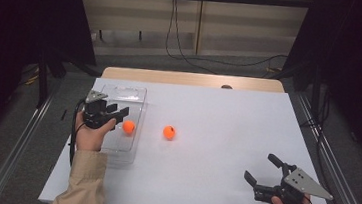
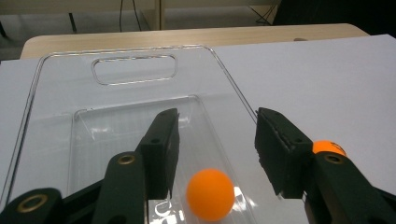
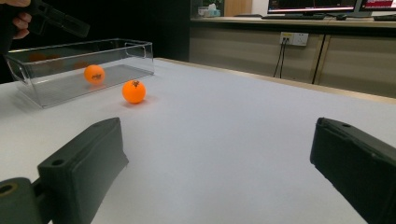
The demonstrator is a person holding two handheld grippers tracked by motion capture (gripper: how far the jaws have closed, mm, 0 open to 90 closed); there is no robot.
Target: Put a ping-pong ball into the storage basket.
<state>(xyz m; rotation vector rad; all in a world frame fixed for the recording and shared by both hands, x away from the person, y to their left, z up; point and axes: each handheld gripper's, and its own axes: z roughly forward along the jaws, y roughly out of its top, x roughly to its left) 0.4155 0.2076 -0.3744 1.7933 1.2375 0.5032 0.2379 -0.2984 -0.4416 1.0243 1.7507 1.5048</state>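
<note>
Bin (image 1: 120, 89) of clear plastic stands at the left of the white table (image 1: 228, 116), its long axis running 12 to 6 o'clock in the high view. The left claw (image 1: 121, 118) hangs over the bin's right half, pointing toward 3 o'clock, jaws apart and gripping nothing. One orange ball (image 1: 129, 126) lies on the bin's floor just under them; the left gripper view has it low between the two pads, touching neither.

The second ball (image 1: 169, 132) rests on the bare table just outside the bin's right wall, at about 3 o'clock from the left claw and near it.

The right claw (image 1: 260, 167) sits low at the table's near right corner, jaws spread wide and empty. From there the loose ball lies at roughly 10 o'clock, well apart, with open table between.

The left hand is much the nearer to the loose ball, which seems the next one due for the bin. A ball offers no long axis, so any approach angle should serve.
</note>
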